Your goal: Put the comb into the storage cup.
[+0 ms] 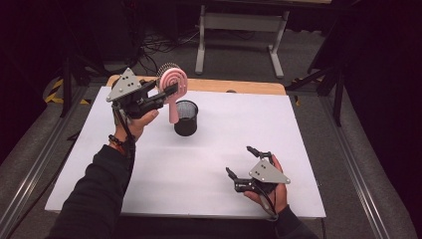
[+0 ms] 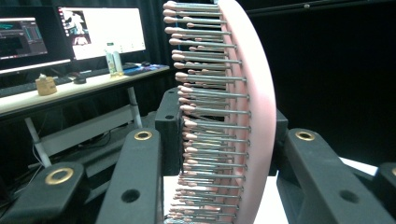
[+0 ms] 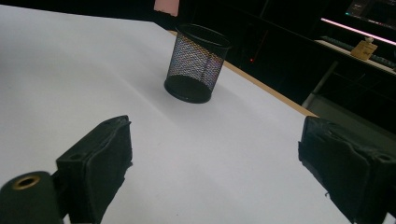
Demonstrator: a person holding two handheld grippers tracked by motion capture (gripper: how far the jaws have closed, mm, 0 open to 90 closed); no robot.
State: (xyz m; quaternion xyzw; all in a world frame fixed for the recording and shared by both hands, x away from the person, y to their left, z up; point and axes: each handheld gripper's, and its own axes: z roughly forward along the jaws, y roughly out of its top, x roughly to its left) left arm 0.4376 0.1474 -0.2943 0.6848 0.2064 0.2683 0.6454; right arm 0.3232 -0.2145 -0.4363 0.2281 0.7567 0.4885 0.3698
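A pink hairbrush with metal bristles stands upright in the air, its handle pointing down just left of a black mesh cup. My left gripper is shut on the brush head, held above the back left of the white table top. In the left gripper view the brush sits edge-on between the two black jaws, bristles facing left. My right gripper rests low at the front right, open and holding nothing. Its view shows the mesh cup ahead and the tip of the brush handle above it.
A wooden strip runs along the table's far edge. Behind it stands a white desk frame among floor cables. A desk with lit monitors and a bottle appears in the left gripper view. White surface stretches between cup and right gripper.
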